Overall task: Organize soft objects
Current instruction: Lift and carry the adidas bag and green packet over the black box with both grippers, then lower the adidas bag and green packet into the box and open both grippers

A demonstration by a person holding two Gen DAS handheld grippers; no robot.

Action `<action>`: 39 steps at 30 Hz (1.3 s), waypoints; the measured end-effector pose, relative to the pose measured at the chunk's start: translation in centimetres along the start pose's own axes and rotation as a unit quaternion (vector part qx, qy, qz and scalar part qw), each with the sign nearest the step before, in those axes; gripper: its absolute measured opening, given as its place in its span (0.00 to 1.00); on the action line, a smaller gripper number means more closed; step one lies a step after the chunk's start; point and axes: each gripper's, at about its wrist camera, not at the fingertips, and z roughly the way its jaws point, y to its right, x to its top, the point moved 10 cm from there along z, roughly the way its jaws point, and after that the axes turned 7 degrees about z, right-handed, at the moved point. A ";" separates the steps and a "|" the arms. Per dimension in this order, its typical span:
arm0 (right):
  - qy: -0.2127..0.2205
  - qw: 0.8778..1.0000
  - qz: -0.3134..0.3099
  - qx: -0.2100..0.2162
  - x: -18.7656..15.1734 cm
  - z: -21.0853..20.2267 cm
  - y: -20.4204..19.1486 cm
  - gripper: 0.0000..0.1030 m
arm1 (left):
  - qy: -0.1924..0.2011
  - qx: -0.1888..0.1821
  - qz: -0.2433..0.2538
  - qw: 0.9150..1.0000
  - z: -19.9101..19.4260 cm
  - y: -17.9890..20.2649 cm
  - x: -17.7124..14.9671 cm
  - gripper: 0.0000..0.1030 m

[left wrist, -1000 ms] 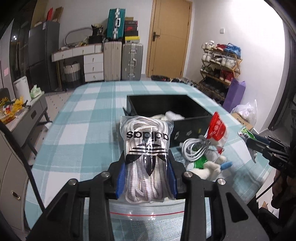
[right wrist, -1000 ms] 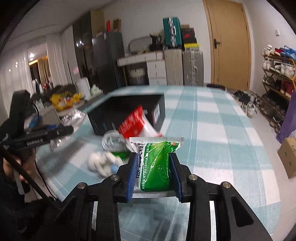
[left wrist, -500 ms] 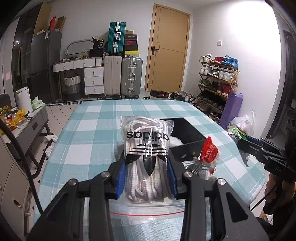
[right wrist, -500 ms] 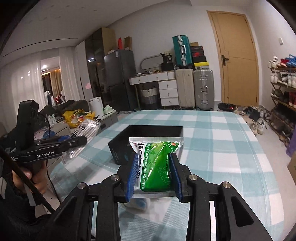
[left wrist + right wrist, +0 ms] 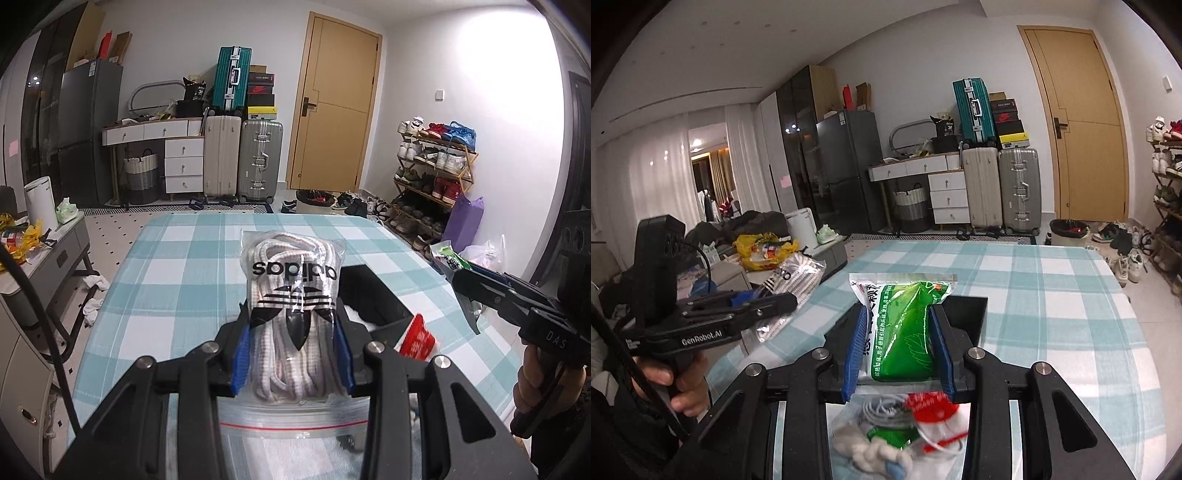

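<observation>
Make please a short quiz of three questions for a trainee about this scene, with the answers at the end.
1. True or false: the left gripper is shut on a clear bag of white laces.
2. What colour is the packet that the right gripper holds? A) green B) yellow C) blue
3. Fill in: behind both held things, on the checked tablecloth, stands an open black ____.

Key:
1. True. The blue pads press on the bag from both sides.
2. A. It is green, with a white part that bears print.
3. Box.
</observation>
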 end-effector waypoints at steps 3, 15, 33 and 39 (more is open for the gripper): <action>-0.006 1.000 0.005 0.004 0.8 0.8 0.4 0.33 | -0.002 -0.001 0.001 1.000 0.8 0.1 0.6 0.36; -0.041 0.999 0.011 -0.016 1.2 4.6 2.8 0.33 | -0.028 -0.010 0.010 1.000 4.8 0.8 1.2 0.36; -0.144 0.987 -0.033 -0.061 -2.1 11.8 5.8 0.33 | -0.090 -0.024 0.012 0.996 10.6 1.4 -1.0 0.36; -0.164 0.983 -0.046 -0.067 -2.7 13.0 6.4 0.33 | -0.096 -0.027 0.023 0.995 11.5 2.0 -1.5 0.36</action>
